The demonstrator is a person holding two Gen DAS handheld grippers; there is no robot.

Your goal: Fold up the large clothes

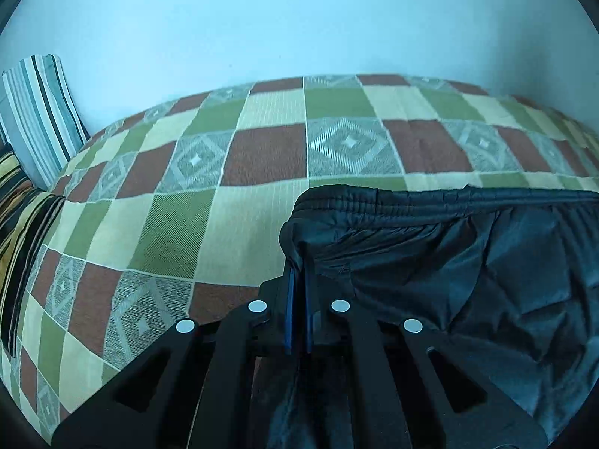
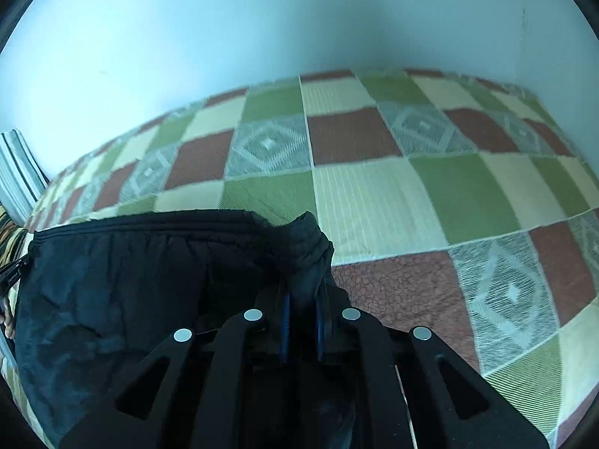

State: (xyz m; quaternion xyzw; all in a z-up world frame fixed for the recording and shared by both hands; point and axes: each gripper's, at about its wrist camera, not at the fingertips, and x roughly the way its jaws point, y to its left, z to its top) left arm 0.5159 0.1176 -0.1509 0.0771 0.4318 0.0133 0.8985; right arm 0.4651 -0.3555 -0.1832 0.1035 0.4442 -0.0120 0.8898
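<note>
Left wrist view: left gripper (image 1: pixel 298 273) pinches black garment (image 1: pixel 468 262) corner, lower centre, over checkered bedspread (image 1: pixel 262 149). Right wrist view: right gripper (image 2: pixel 302 295) pinches the opposite corner.

claw tips: buried in black garment (image 1: pixel 468 262) | garment: cropped at edges

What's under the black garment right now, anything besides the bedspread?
Only the checkered bedspread shows around and below the black garment, which both grippers hold by its elastic waistband. Whatever lies directly beneath the hanging fabric is covered.
</note>
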